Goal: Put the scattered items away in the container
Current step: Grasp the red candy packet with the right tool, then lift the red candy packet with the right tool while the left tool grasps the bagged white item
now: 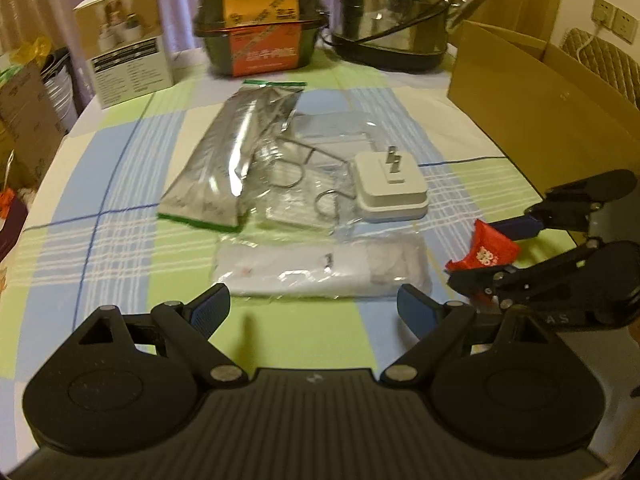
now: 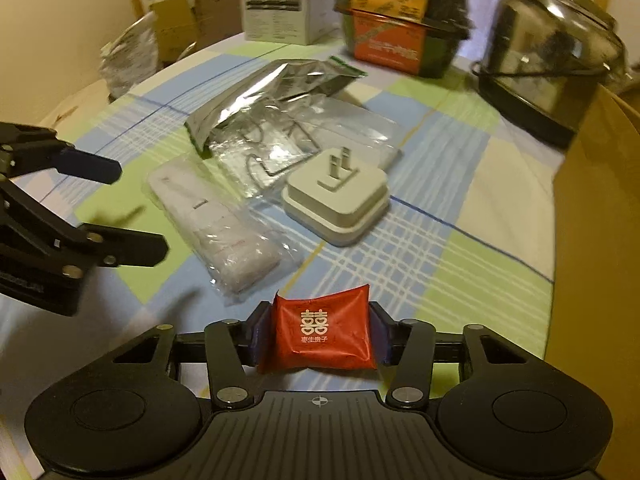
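My right gripper (image 2: 320, 338) is shut on a red packet (image 2: 320, 334) with white characters; the left wrist view shows the same packet (image 1: 490, 250) at the right, held above the table. My left gripper (image 1: 314, 304) is open just in front of a clear bag of white stuff (image 1: 320, 266). Farther on lie a white plug adapter (image 1: 390, 188), a silver foil pouch (image 1: 236, 152) and a clear bag with wire rings (image 1: 296, 176). The cardboard box (image 1: 540, 100) stands at the right. In the right wrist view the adapter (image 2: 340, 200), white bag (image 2: 216, 228) and pouch (image 2: 272, 88) lie ahead.
At the table's far edge stand a steel kettle (image 1: 394, 16), a dark container with an orange label (image 1: 260, 24) and a white carton (image 1: 124, 40). The checked tablecloth (image 1: 120, 240) is bare at the left. More boxes (image 2: 188, 12) sit beyond the table.
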Available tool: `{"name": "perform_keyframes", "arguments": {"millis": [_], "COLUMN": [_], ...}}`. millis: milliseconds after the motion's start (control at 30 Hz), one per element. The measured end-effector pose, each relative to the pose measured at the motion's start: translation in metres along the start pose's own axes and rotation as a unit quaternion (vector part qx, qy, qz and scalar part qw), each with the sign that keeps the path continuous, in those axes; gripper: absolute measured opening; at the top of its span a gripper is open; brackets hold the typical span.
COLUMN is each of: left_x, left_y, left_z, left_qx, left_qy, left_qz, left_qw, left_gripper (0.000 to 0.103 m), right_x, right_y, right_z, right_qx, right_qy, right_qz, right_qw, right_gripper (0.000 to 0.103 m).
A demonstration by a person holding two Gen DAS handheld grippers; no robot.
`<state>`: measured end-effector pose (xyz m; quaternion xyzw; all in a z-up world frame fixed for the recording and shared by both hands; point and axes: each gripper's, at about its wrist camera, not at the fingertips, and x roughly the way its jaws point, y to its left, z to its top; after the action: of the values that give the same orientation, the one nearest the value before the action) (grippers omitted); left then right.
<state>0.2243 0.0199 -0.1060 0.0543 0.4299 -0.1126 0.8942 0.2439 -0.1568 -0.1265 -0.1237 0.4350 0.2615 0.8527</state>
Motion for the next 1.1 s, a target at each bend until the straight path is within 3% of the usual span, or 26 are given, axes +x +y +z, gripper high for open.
{"name": "perform_keyframes", "arguments": {"millis": [200,300,400,500,567,700,867,1033,1100], "left_x": [0.015,0.024,0.04,0.047,0.051,0.038,0.002,-0.036,-0.041], "left_y": [-0.023,-0.033,-0.042,-0.05,-0.05,-0.039,-0.01,0.014,0.02], "left_z": [0.016,0.024,0.03,0.029,0.028,0.011,-0.024,-0.04,-0.041], "left_qx": [0.053,0.06,0.053,0.07,0.067,0.062,0.042,-0.021,-0.017], "left_qy": [-0.025,-0.029,0.0,0.016,0.048,0.072,0.076,0.022,0.003], "left_qz": [-0.035,-0.089,-0.14,-0.146,-0.15,-0.136,-0.085,-0.019,0.014], "left_qw": [0.9977,0.9938,0.9887,0.9866,0.9853,0.9862,0.9926,0.9994,0.9998], "left_gripper": [0.088,0.088,0.088,0.088,0.088,0.087,0.087,0.087,0.087], "right_x": [-0.014,-0.019,-0.023,-0.025,-0.025,-0.027,-0.033,-0.037,-0.037], "right_y": [-0.008,-0.008,-0.007,-0.008,-0.009,-0.007,0.001,0.009,0.012], "right_z": [-0.012,-0.016,-0.02,-0.025,-0.028,-0.034,-0.042,-0.048,-0.049], "right_qx": [0.041,0.048,0.047,0.046,0.047,0.047,0.05,0.06,0.064], "right_qy": [-0.005,-0.007,-0.007,-0.007,-0.004,0.0,-0.001,-0.003,-0.003], "right_qz": [-0.024,-0.03,-0.037,-0.042,-0.043,-0.04,-0.035,-0.03,-0.029], "right_qw": [0.999,0.998,0.998,0.998,0.998,0.998,0.998,0.998,0.997], "right_gripper": [0.051,0.051,0.051,0.051,0.051,0.051,0.051,0.051,0.051]}}
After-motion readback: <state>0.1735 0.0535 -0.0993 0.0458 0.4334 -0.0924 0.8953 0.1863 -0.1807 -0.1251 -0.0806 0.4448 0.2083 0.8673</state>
